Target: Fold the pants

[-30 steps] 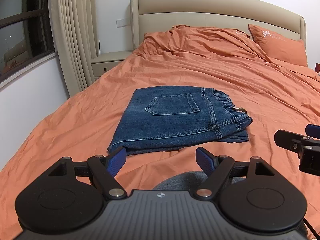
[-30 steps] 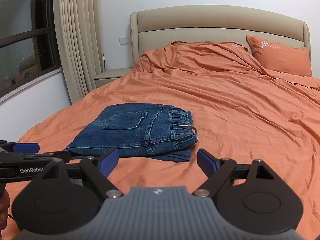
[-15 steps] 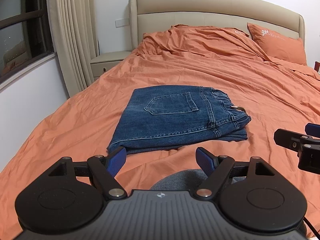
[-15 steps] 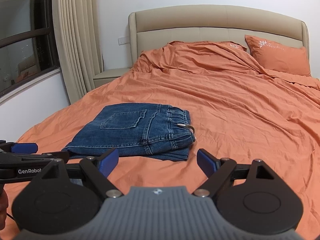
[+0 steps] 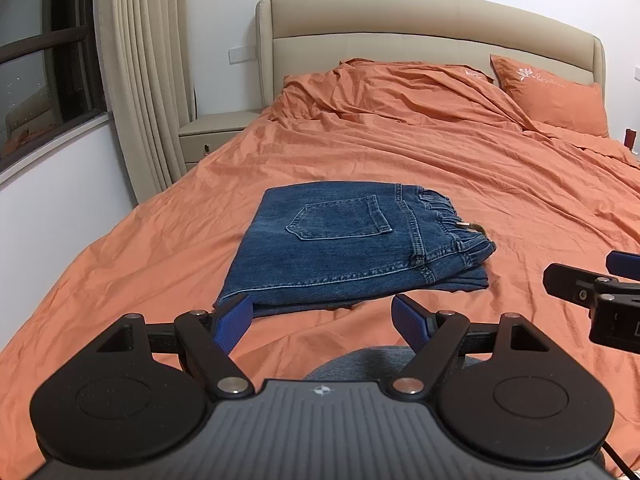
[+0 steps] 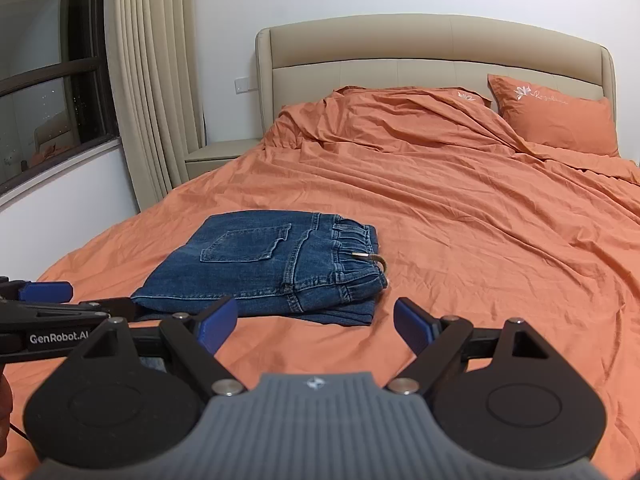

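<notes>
Blue denim pants (image 5: 352, 248) lie folded into a flat rectangle on the orange bed sheet (image 5: 500, 184), back pocket up, waistband toward the right with a drawstring end sticking out. My left gripper (image 5: 324, 322) hovers open just short of their near edge, nothing between its blue pads. In the right wrist view the same pants (image 6: 272, 264) lie ahead and to the left, and my right gripper (image 6: 316, 326) is open and empty, held back from them. The right gripper also shows at the right edge of the left wrist view, the left gripper at the left edge of the right wrist view.
A rumpled orange duvet (image 6: 400, 120) and an orange pillow (image 6: 556, 116) lie by the beige headboard (image 6: 432, 48). A beige nightstand (image 5: 212, 136), curtain (image 5: 140, 80) and window (image 5: 44, 80) flank the bed's left side. A grey-clad knee (image 5: 360, 364) shows below the left gripper.
Both grippers have drawn back and risen slightly, so the pants sit a little farther off in both views. The pants have not moved, and both grippers stay open.
</notes>
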